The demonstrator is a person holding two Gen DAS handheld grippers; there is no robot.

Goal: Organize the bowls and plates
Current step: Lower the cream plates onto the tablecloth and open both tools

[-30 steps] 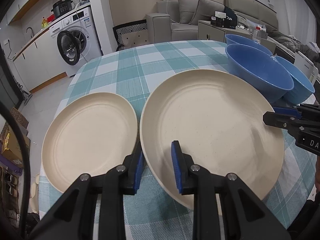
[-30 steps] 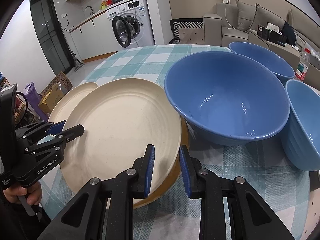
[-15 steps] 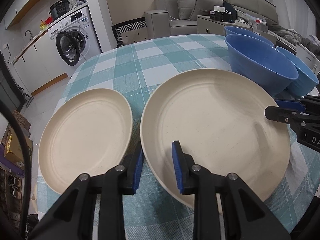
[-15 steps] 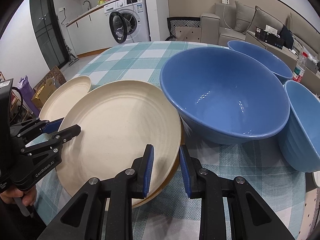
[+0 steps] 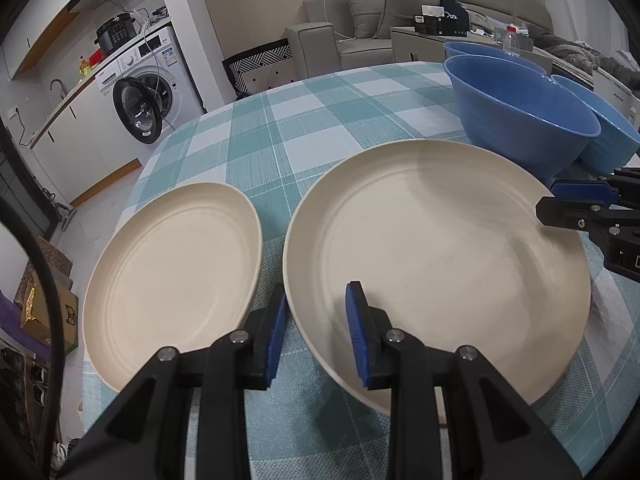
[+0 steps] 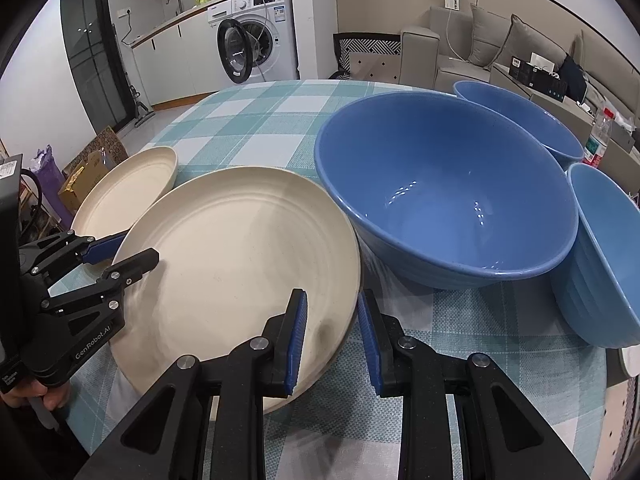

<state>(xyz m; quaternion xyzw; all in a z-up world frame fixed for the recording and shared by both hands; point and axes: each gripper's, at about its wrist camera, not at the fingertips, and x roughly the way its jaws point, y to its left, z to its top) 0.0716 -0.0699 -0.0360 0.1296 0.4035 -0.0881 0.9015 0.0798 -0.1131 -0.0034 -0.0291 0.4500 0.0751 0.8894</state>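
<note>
Your left hand-held gripper (image 5: 316, 332) straddles the near-left rim of the large plate (image 5: 440, 240). Its jaws have just eased a little further apart with the rim between them, and you cannot tell whether the blue pads press on it. Your right hand-held gripper (image 6: 332, 336) is closed on the opposite rim of the same plate, one pad over the inside and one outside the edge.

The large plate lies by the near edge of the desk (image 5: 300, 140), between your two tools. It is round, cream and matte, with faint rings inside and a darker underside showing at the right rim.

Just beside it, at the desk's left edge, is the small plate (image 5: 172, 280), of the same cream material. Whether it overhangs the edge is hard to make out.

Crowding the large plate's far-right rim is the big blue bowl (image 6: 440, 184), glossy and ribbed outside. A second blue bowl (image 6: 520, 116) sits behind it, and a paler blue bowl (image 6: 600, 260) stands near the right edge, partly cut off.

The teal-and-white checked cloth is woven and covers the desk.

At the lower left of the right wrist view, only part of your hand (image 6: 36, 396) shows.
</note>
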